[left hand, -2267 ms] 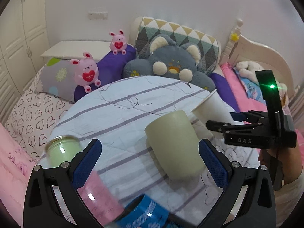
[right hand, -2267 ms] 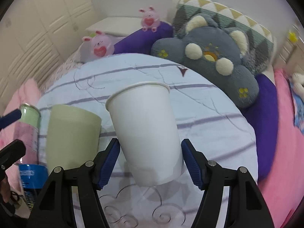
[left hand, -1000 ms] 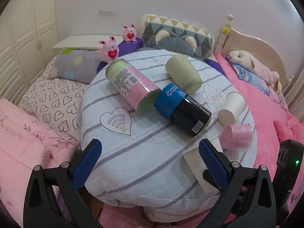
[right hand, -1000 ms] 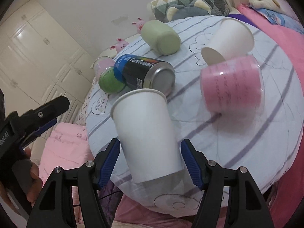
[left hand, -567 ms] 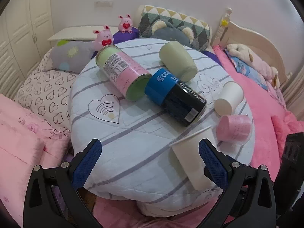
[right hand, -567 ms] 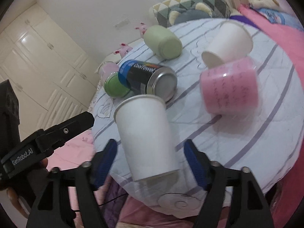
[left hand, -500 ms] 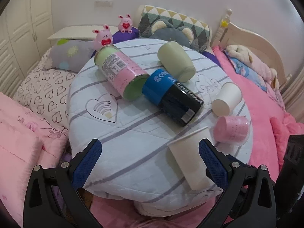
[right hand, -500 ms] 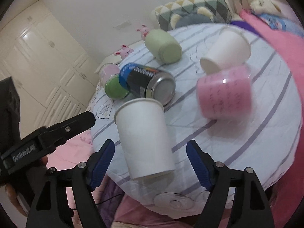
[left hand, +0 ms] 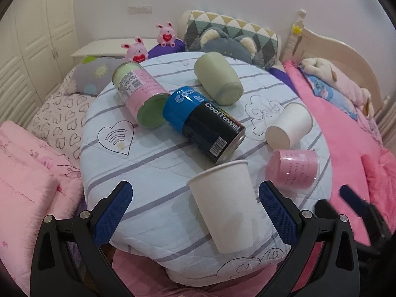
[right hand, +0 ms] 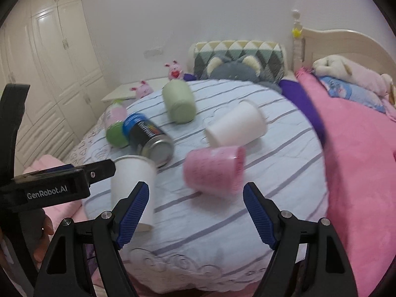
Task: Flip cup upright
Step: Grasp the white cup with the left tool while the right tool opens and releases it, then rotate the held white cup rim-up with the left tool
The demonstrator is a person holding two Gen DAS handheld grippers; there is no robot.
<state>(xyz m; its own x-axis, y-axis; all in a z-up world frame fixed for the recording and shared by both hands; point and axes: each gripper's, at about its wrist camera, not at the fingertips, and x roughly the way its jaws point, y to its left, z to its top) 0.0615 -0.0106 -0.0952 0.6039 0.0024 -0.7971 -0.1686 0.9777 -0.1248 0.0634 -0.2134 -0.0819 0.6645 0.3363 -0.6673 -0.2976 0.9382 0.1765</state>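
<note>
White cup [left hand: 226, 205]; pink cup [left hand: 292, 169]; grey-striped pale-blue tablecloth [left hand: 158, 163].

A home bedroom: bed headboard [left hand: 329, 47], plush pillows [left hand: 230, 37], white wardrobes [right hand: 49, 49].

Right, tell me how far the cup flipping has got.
Done: one white paper cup stands upright near the front edge of the table. In hand: nothing; left gripper and right gripper are empty, jaws open. Left: the second white paper cup, pink plastic cup and pale green cup lie on their sides.
</note>
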